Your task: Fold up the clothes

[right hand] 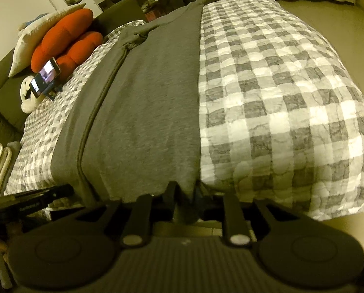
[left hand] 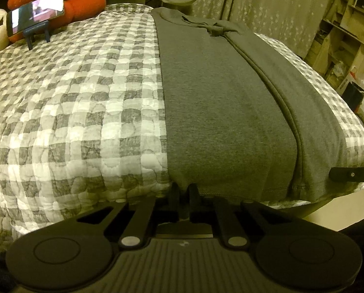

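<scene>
Both wrist views look close along the grey garment [left hand: 218, 112] from its near corners, sharing it.

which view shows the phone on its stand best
The left wrist view: the phone is larger, its lit screen and stand legs clear on the quilt. The right wrist view shows it smaller, angled, the stand mostly hidden.

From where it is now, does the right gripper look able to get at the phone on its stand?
Probably not as things stand: the right gripper is shut on the grey shirt's near hem, and the phone stands far across the checked quilt, beyond the shirt's other side.
</scene>
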A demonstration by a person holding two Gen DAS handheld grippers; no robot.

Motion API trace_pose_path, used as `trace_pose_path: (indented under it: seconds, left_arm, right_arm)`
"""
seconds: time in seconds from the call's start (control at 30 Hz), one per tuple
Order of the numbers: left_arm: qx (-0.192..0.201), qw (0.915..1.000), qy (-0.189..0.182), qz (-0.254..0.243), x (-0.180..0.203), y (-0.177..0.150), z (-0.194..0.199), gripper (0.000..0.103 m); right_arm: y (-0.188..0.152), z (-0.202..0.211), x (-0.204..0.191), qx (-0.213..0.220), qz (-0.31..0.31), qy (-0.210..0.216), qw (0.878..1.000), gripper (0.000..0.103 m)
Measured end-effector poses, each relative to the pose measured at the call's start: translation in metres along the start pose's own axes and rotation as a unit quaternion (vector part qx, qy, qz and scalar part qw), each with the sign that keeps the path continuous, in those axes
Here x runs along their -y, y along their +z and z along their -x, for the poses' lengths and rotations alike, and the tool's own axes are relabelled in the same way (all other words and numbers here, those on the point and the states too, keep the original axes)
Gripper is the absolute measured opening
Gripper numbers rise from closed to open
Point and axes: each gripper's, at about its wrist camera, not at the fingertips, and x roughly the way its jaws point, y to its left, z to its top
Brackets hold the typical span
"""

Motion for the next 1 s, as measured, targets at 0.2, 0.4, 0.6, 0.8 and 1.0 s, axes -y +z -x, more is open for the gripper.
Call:
trace_pose_path:
  seconds: [0.2,0.4,0.6,0.8,1.0]
  left_arm:
    - [0.001,1.0,0.0,-0.009,0.0005,-0.0028,0.0035,0.005]
    - [0.003,0.9998,0.007,-0.021,0.0035,-0.0034,0.0061,0.005]
    - [0.003,0.9997,0.009,-0.021,0.0023,-0.004,0.0067,0.005]
    - [0.002,0.9998,0.008,-0.02,0.0012,-0.0042,0.0071,0.005]
    - [0.002,0.9996,0.009,-0.026,0.002,-0.0038,0.0065,0.005]
  right_arm:
    - [-0.0014,-0.0011,-0.0027,0.001,0.01,-0.003,1.0,0.014]
    - [-0.0029,0.0042,-0.0024,0.005,0.017,0.004,1.0,0.011]
    - [-0.0031,0.0059,-0.0009,0.006,0.014,0.002,1.0,0.013]
    - [-0.0037,0.0044,0.0026,0.007,-0.007,0.019,1.0,0.033]
    - [-0.0047,-0.0022,0.001,0.0,-0.004,0.013,1.0,0.023]
